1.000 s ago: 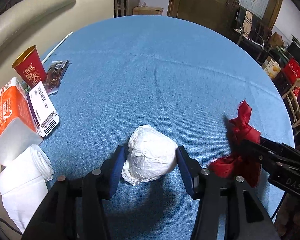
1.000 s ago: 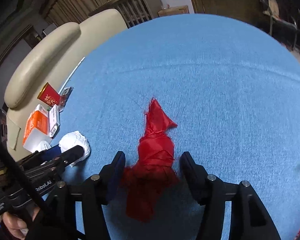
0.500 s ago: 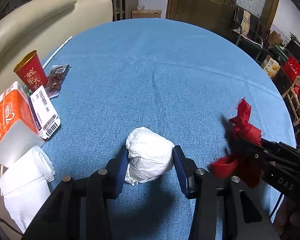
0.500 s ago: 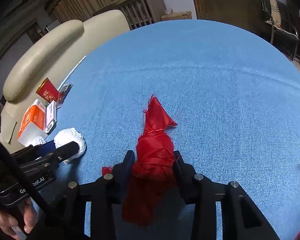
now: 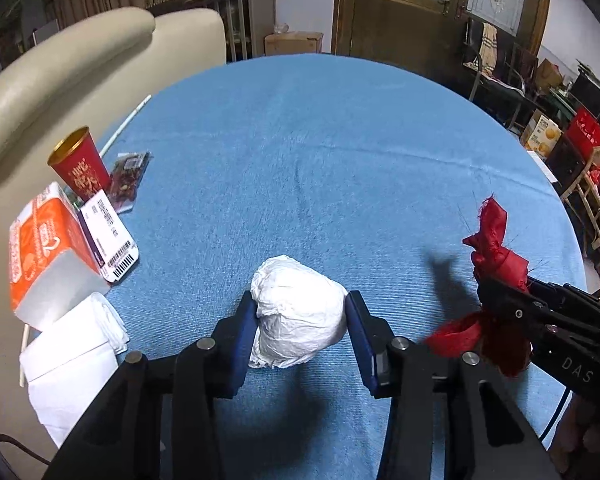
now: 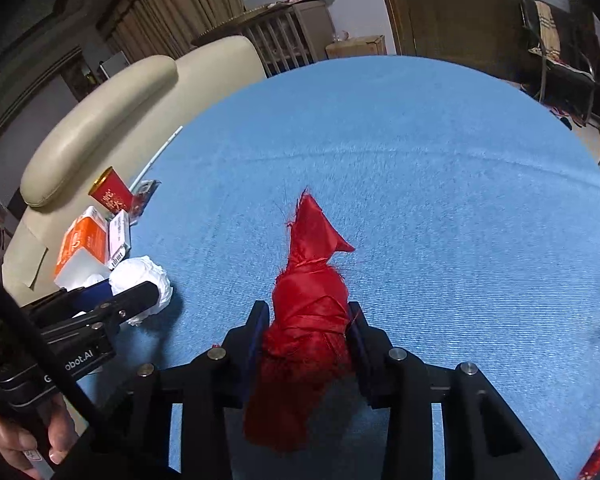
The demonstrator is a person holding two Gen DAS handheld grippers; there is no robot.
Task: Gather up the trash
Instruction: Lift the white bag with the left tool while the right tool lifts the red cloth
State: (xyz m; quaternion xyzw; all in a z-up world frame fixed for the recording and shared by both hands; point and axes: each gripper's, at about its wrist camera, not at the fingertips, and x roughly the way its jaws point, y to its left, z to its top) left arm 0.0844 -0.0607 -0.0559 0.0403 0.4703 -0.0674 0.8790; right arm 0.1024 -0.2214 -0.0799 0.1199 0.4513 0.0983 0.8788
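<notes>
A crumpled white paper ball [image 5: 298, 312] is pinched between the blue pads of my left gripper [image 5: 300, 320], lifted just off the blue tablecloth [image 5: 320, 160], its shadow below it. A knotted red cloth scrap [image 6: 308, 312] is squeezed between the pads of my right gripper [image 6: 308, 334], its tail hanging below the fingers and its tip pointing away from me. From the left wrist view the red cloth scrap [image 5: 496, 264] and right gripper [image 5: 504, 304] show at the right. From the right wrist view the white ball [image 6: 144, 276] and left gripper [image 6: 134, 292] sit at the left.
At the table's left edge lie a red paper cup [image 5: 80, 168], a snack wrapper [image 5: 128, 178], an orange carton [image 5: 48, 248], a barcode-labelled box [image 5: 108, 240], folded white tissue [image 5: 72, 356] and a white straw [image 5: 126, 124]. A cream sofa [image 5: 80, 60] stands behind them.
Both grippers closed from open onto their items: the left on the white ball, the right on the red cloth. Both then rose slightly off the cloth-covered table.
</notes>
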